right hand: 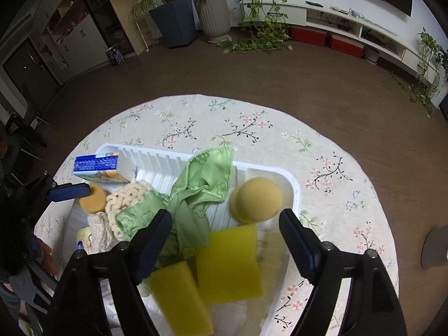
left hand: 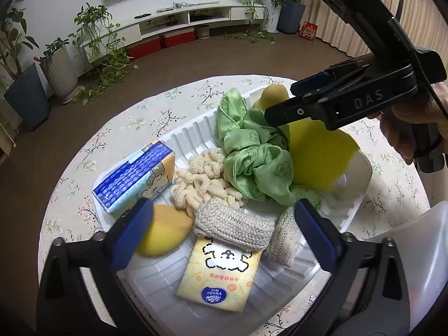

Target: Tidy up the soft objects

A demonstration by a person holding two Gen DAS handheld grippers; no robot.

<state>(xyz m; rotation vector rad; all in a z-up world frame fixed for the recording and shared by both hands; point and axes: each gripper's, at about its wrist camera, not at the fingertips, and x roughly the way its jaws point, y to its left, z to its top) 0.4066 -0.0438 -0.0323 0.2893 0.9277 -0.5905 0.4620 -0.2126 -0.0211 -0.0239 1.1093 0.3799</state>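
A white ribbed tray point(left hand: 196, 120) holds several soft things. My left gripper point(left hand: 224, 232) is open over its near end, with a grey knitted cloth point(left hand: 233, 224) between the pads and untouched. A round yellow sponge point(left hand: 162, 232) lies by the left pad and a Vinda tissue pack point(left hand: 221, 274) below. Further back lie a blue tissue pack point(left hand: 134, 176), a cream looped cloth point(left hand: 207, 179) and a crumpled green cloth point(left hand: 252, 154). My right gripper point(right hand: 225, 240) is open above two blurred yellow sponges point(right hand: 229, 263), apart from them. A second round sponge point(right hand: 256, 198) sits beyond.
The tray point(right hand: 294, 190) sits on a round table with a flowered cloth point(right hand: 322, 151). A translucent white container point(left hand: 420, 252) stands at the tray's right. A person's hand point(left hand: 406, 128) holds the right gripper. Potted plants and a low white cabinet line the far wall.
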